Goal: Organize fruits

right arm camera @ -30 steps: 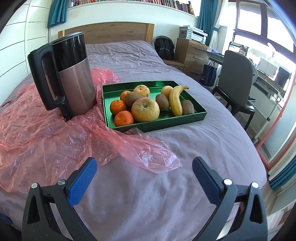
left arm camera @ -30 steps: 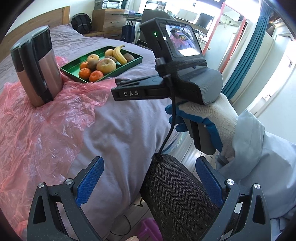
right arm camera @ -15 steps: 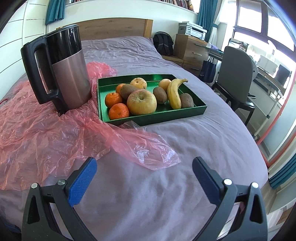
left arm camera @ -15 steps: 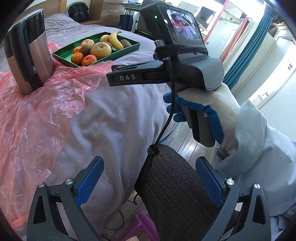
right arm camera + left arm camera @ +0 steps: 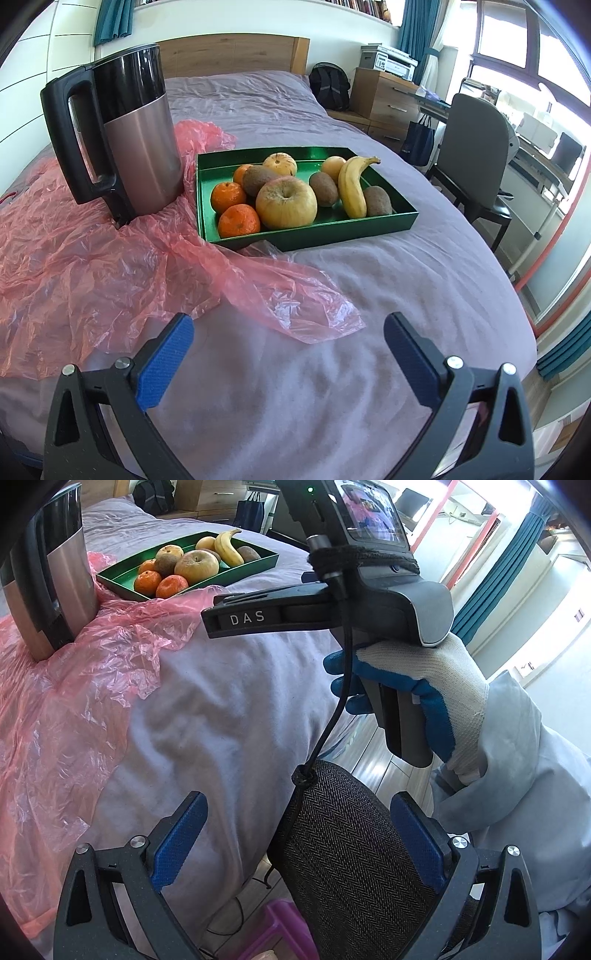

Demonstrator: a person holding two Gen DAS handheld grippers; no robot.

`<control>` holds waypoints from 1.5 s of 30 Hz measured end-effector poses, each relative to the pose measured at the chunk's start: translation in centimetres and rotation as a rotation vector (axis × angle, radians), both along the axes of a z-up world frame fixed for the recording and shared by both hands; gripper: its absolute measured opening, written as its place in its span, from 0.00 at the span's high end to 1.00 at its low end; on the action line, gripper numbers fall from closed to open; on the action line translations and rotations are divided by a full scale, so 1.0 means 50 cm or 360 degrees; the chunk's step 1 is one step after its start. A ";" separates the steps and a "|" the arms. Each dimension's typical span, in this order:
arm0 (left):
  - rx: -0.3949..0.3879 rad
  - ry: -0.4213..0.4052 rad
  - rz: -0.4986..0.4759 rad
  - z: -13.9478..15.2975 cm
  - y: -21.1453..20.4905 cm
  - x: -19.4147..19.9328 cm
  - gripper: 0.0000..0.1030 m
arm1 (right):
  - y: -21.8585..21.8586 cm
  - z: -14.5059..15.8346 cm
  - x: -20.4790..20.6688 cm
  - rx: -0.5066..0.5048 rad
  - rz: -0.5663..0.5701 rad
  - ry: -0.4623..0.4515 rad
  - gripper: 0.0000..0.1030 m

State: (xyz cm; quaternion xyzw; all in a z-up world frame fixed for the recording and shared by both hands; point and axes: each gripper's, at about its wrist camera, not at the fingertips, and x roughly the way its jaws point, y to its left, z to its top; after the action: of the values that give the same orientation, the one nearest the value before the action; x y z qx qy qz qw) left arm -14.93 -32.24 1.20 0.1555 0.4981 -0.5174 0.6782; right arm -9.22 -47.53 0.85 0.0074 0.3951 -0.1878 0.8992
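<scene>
No fruit picked yet, as far as I can judge. Both tools are empty and short of the fruit.

Right gripper (image 5: 288, 347): jaws wide, nothing between them, hovering over bare purple bedspread (image 5: 369, 302) at 6 o'clock of the right wrist view. Left gripper (image 5: 295, 830): also wide and empty, off the bed edge, pointed across at my gloved right hand (image 5: 417, 686) on the other tool's handle. A knee in grey herringbone fabric sits behind its jaws.

All the fruit sits in the green tray (image 5: 314, 236), centre of the right view, roughly 12 o'clock from the right gripper and well apart from it. Nothing is loose on the bed that I can see. So either the fruit is already gathered and needs sorting inside the tray, or it's meant to go somewhere else. I can't tell the target from this.

Count in tray:
- tangerines (image 5: 238, 220): 3, left side, one half hidden behind a kiwi
- kiwis (image 5: 323, 189): 3
- banana (image 5: 352, 188): 1, right of centre
- large apple (image 5: 286, 201): 1, front centre
- small yellow-brown round fruits (image 5: 280, 164): 2, at the back, type unclear

Total 10.

Non-fruit: 1 electric kettle (image 5: 122, 144) at 10 o'clock, just beside the tray's left wall, standing on a crumpled pink plastic bag (image 5: 110, 266) that runs under the tray's front corner.
</scene>
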 end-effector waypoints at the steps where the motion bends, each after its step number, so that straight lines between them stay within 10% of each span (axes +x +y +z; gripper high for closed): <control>1: 0.0000 -0.0001 -0.0001 0.000 0.000 0.001 0.05 | 0.000 0.000 0.000 -0.0001 -0.0001 0.0000 0.00; 45: 0.0011 -0.0041 0.0072 0.003 0.013 0.019 0.05 | 0.007 -0.006 0.004 -0.0004 0.0016 0.0004 0.00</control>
State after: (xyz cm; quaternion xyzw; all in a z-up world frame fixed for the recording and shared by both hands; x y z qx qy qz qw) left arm -13.99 -31.59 1.34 0.1533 0.4945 -0.4982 0.6955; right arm -9.01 -47.16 0.55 0.0040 0.3960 -0.1837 0.8997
